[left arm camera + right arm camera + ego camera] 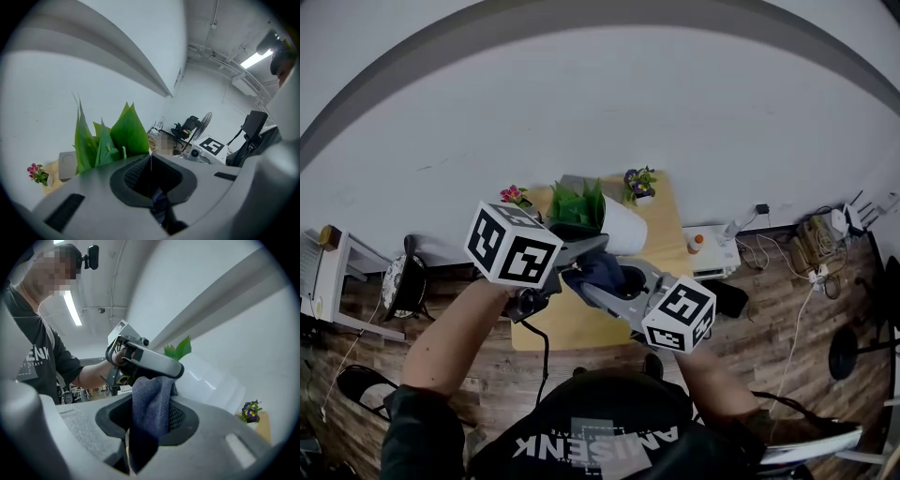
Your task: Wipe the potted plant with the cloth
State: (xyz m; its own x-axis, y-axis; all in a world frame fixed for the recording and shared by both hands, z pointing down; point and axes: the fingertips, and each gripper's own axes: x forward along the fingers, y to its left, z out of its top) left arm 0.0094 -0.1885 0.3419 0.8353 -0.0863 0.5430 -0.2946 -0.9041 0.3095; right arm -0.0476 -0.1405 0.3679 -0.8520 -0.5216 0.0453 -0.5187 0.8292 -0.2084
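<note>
The potted plant has broad green leaves [577, 203] [124, 136] [180, 348] in a white pot [626, 227] [211, 380] and stands on the wooden table [667, 239]. A dark blue cloth [598, 272] [150, 408] is stretched between both grippers, just in front of the pot. My right gripper [586, 283] [151, 401] is shut on the cloth's lower part. The cloth's top runs up to my left gripper [598, 247] [174, 371] [151, 163], whose jaws are shut, with a strip of blue fabric showing in the slit between them. The pot's base is hidden.
Two small flowering pots [514, 196] [639, 182] stand at the table's far corners, against the white wall. Right of the table is a white unit [719, 260] with an orange-capped bottle [696, 244]. A chair [403, 281] stands at the left, and cables lie on the floor at the right.
</note>
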